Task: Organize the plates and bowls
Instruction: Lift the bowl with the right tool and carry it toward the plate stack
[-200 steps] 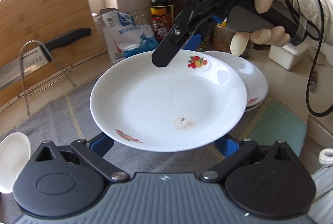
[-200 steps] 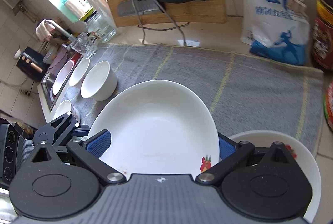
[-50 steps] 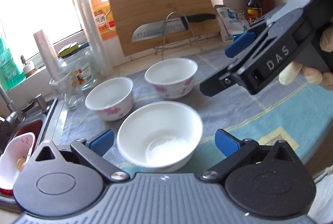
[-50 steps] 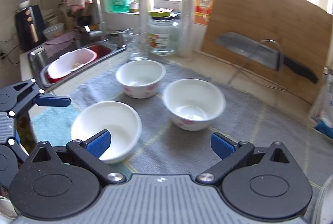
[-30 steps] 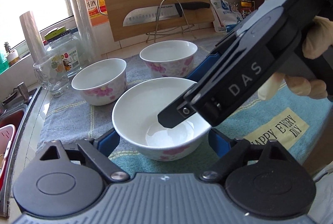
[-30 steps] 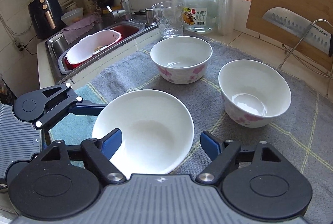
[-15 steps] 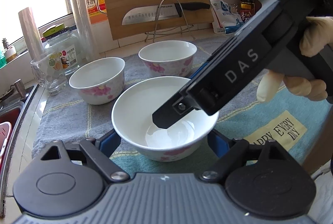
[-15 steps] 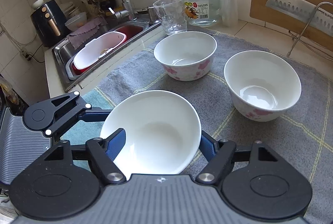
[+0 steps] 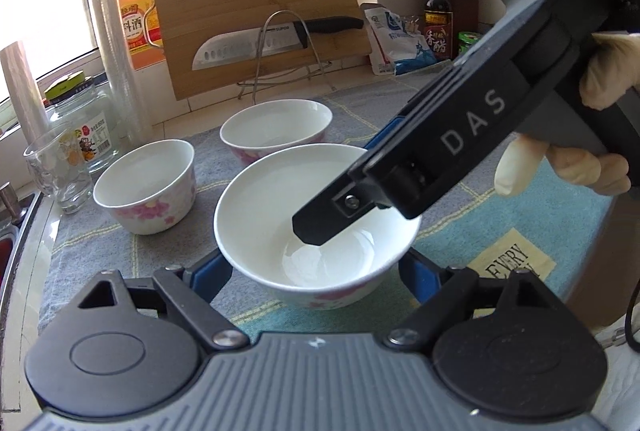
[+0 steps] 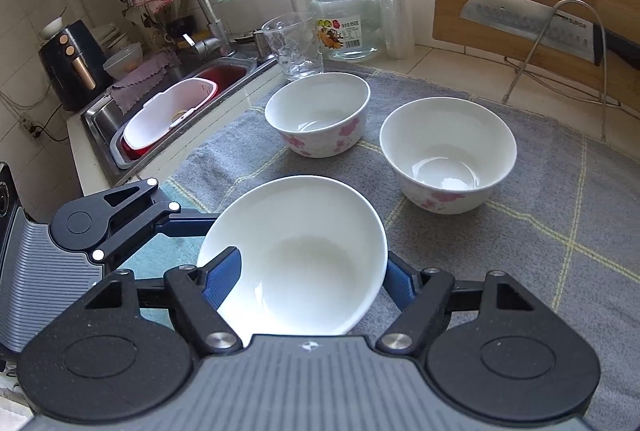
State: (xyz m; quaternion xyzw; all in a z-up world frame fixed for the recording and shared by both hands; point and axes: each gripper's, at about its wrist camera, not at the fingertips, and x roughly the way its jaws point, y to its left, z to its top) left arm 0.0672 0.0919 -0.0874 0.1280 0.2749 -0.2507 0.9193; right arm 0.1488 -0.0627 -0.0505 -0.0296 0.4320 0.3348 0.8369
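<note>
Three white bowls with pink flowers stand on a grey towel. The near bowl [image 9: 316,223] [image 10: 296,255] sits between both grippers' fingers. My left gripper [image 9: 316,275] straddles it from one side, blue pads close to its wall. My right gripper [image 10: 312,275] straddles it from the other side, with one finger [image 9: 320,231] over the rim inside the bowl. Whether the pads press on the bowl is unclear. The other two bowls [image 10: 318,113] [image 10: 448,153] stand apart behind, also in the left wrist view [image 9: 146,185] [image 9: 276,129].
A sink [image 10: 172,111] with a red-and-white basin lies left of the towel. A glass [image 10: 294,45], a jar [image 10: 346,19] and rolls stand behind. A bamboo board [image 9: 260,15] with a knife on a wire rack leans on the wall. Bottles [image 9: 438,19] stand far right.
Both grippers have closed in further around the near bowl, which looks slightly raised. The right gripper's finger has gone deeper over its rim. The other two bowls have not moved.
</note>
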